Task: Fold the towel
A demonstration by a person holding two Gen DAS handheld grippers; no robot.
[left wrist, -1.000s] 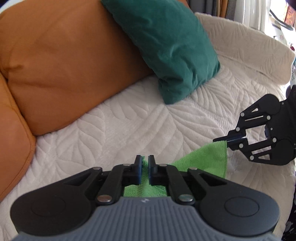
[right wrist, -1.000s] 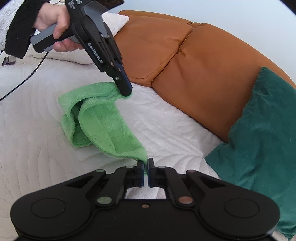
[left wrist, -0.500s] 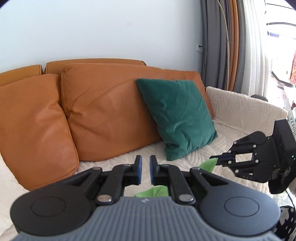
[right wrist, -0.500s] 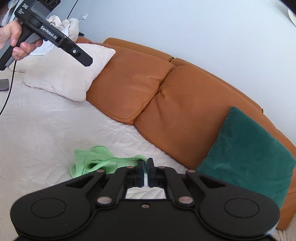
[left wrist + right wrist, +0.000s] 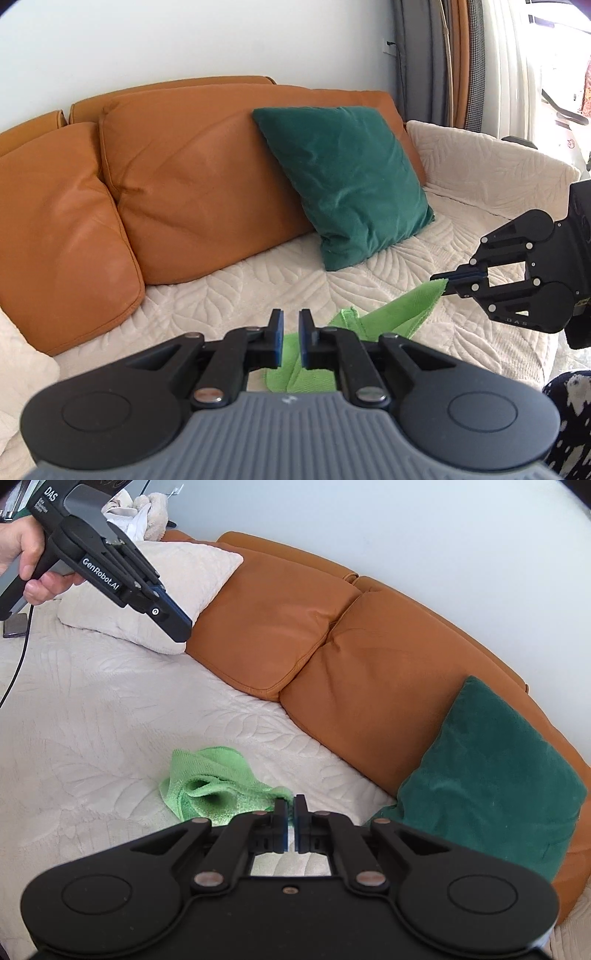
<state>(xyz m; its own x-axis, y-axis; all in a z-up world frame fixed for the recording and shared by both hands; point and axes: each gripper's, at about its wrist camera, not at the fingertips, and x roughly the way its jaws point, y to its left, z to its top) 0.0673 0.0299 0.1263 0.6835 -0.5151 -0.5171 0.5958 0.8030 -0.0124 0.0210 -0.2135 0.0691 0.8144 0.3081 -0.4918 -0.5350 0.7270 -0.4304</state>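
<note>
While the right gripper (image 5: 445, 277) pinched one corner of the green towel (image 5: 218, 786), lifting it off the cream cover (image 5: 92, 720), the rest lay crumpled on the sofa seat. Held by a hand (image 5: 26, 565), the left gripper (image 5: 290, 341) hung empty above, its jaws slightly apart

The green towel (image 5: 218, 786) looks soft and fuzzy, the orange cushions (image 5: 207, 177) smooth leather, the sofa cover (image 5: 92, 720) quilted cloth.

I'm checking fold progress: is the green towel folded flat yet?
No. The towel lies crumpled on the sofa cover, one corner pinched by the right gripper.
</note>
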